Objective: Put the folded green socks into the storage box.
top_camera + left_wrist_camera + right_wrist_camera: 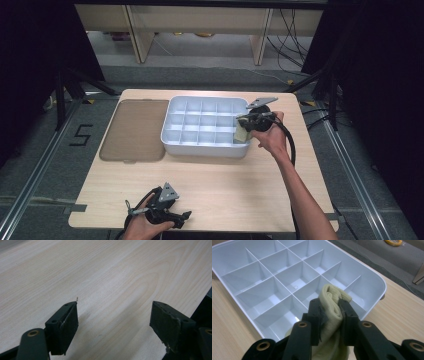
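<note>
My right gripper (331,311) clamped pale yellow-green knit cloth (332,315), bunched and folded, over near right corner cell of white divided tray (176,145). My left gripper (113,320) gaped wide over bare table (112,272). High view added brown lid (134,130) lying left of tray.
</note>
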